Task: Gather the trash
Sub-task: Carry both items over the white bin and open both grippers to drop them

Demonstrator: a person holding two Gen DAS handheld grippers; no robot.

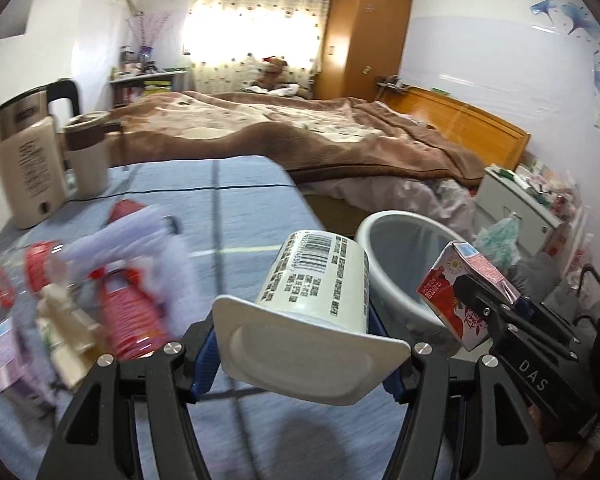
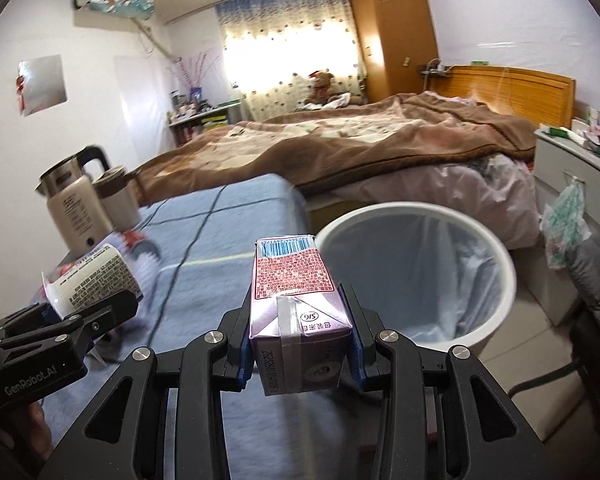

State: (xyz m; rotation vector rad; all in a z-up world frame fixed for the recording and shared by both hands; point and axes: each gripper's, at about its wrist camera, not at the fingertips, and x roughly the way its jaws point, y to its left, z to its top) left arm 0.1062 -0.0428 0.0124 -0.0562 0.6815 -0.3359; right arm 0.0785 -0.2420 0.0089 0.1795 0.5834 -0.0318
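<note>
Your left gripper (image 1: 306,344)'s fingers (image 1: 202,360) sit half-spread, clamping a white barcoded plastic cup (image 1: 316,280) at lower centre. Your right gripper (image 2: 300,344)'s narrower fingers (image 2: 244,354) pinch a red-and-purple drink carton (image 2: 296,296), beside the white round bin (image 2: 496,292), over the blue-clothed desk (image 2: 228,236).

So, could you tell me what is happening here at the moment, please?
A person is clearing trash off a table covered with a blue cloth, holding a tool in each hand. The left tool is clamped on a white yogurt cup, and the right tool grips a small red drink carton. Both are held up near the white bin beside the table, not yet dropped in. More bottles and packets lie on the cloth.
</note>
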